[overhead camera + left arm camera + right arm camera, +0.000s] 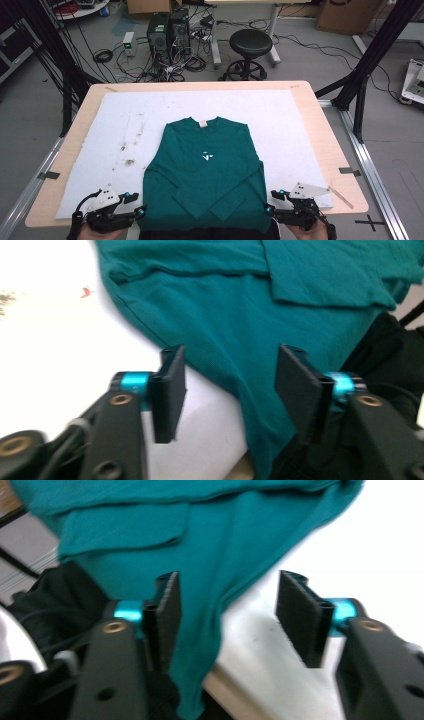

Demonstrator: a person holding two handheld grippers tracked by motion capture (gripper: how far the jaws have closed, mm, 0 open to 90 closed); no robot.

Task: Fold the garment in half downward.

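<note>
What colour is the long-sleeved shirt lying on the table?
Teal green shirt, with a small white mark on the chest; clearest in the high view.

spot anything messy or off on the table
Brown stains mark the white mat left of the green shirt. The shirt's hem hangs over the table's near edge, between both open claws. Nothing looks damaged.

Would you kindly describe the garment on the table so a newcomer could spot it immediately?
On the light wooden table lies a white mat. In the mat's near middle lies a teal long-sleeved shirt, collar away from the person, sleeves folded across its front, hem hanging over the near edge. It is the sole coloured cloth there, with a small white chest mark.
</note>
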